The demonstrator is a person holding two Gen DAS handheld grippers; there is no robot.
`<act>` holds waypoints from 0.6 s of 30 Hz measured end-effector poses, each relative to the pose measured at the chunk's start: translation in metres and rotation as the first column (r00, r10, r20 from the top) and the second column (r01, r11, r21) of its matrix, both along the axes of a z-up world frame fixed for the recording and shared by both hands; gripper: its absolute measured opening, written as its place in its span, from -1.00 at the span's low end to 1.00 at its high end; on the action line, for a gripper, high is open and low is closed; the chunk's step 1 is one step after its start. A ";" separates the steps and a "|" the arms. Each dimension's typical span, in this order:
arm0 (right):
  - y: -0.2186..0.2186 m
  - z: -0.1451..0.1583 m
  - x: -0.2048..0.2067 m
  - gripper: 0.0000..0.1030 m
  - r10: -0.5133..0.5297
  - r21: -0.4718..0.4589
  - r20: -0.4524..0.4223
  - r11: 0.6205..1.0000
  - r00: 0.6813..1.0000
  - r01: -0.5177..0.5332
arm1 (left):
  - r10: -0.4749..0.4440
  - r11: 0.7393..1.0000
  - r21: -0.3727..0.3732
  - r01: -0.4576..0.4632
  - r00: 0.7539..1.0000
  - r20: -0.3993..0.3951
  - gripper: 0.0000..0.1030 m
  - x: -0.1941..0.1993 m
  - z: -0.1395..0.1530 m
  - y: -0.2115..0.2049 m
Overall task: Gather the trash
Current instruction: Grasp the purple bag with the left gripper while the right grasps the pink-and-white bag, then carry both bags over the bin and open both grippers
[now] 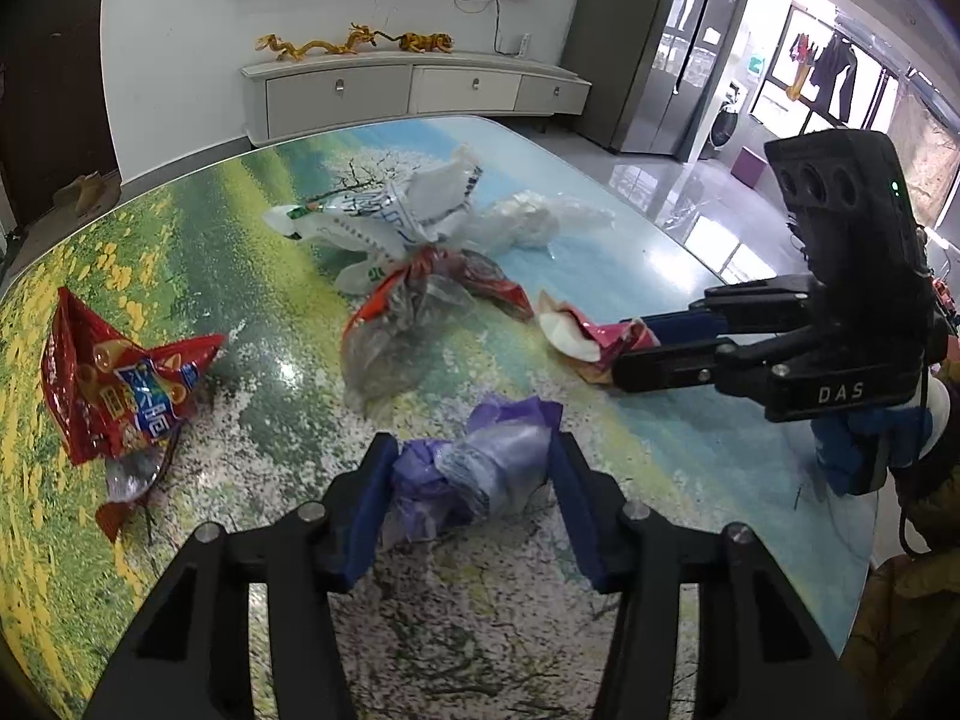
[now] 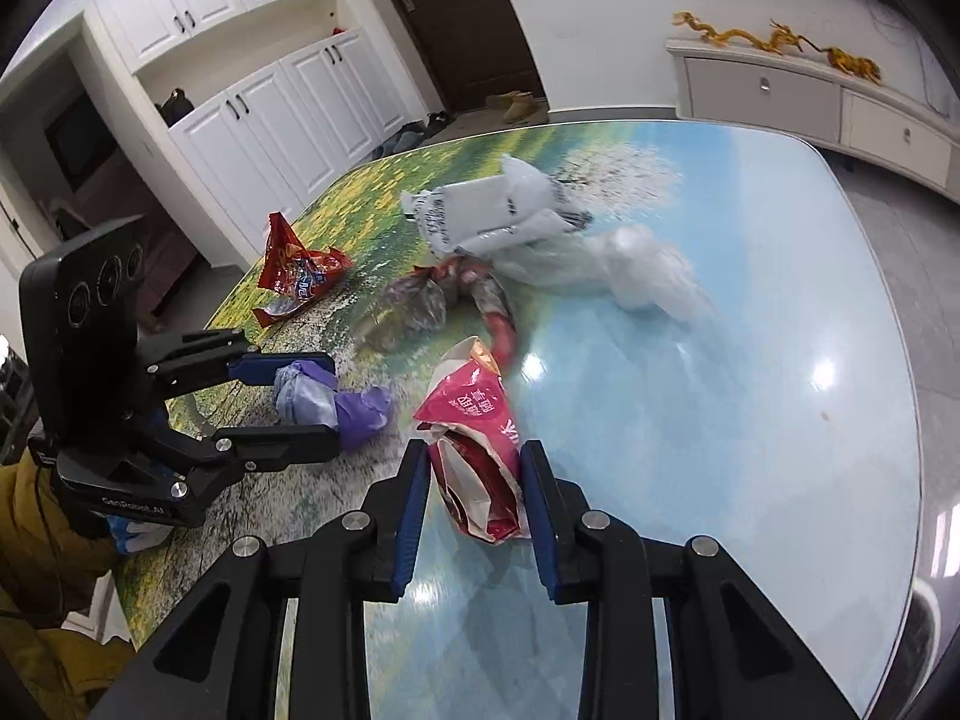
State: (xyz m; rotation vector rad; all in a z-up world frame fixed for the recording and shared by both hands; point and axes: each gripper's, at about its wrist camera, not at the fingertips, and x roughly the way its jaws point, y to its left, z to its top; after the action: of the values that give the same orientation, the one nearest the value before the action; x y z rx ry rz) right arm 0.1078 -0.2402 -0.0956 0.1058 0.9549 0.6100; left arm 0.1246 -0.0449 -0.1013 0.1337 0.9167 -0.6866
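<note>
A crumpled purple plastic bag (image 1: 480, 462) (image 2: 336, 402) lies on the picture-printed table (image 1: 690, 276), and my left gripper (image 1: 474, 474) (image 2: 327, 402) is shut on it, both blue pads touching its sides. My right gripper (image 2: 474, 480) (image 1: 624, 348) is shut on a pink and white snack wrapper (image 2: 474, 420) (image 1: 576, 330) that rests on the tabletop. Farther back lie a red snack bag (image 1: 120, 384) (image 2: 294, 276), a white printed bag (image 1: 384, 216) (image 2: 492, 210), a clear bag with a red wrapper (image 1: 414, 312) (image 2: 420, 300) and a clear plastic bag (image 1: 540, 216) (image 2: 636, 264).
The table's rounded edge (image 2: 900, 360) runs along the right, with glossy floor beyond. A low drawer cabinet (image 1: 414, 90) stands against the far wall, a fridge (image 1: 678, 60) to its right. White cupboards (image 2: 270, 120) line the left. A person's yellow-brown sleeve (image 2: 36, 540) is at the near left.
</note>
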 end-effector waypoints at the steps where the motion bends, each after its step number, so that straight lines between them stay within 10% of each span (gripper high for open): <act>1: -0.004 0.000 -0.004 -0.44 -0.008 0.008 -0.001 1.000 1.000 0.008 | 0.006 1.000 0.003 -0.006 1.000 0.003 -0.07 -0.003 0.000 -0.001; 18: -0.068 0.042 -0.067 -0.44 -0.151 0.103 0.107 0.985 0.983 0.140 | 0.104 0.993 -0.058 -0.100 0.992 0.073 -0.10 -0.043 0.056 -0.006</act>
State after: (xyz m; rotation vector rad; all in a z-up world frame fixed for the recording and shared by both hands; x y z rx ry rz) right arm 0.0406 -0.3078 -0.0532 0.2216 0.7993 0.5203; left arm 0.0811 -0.0507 -0.0448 0.0642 0.8259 -0.6071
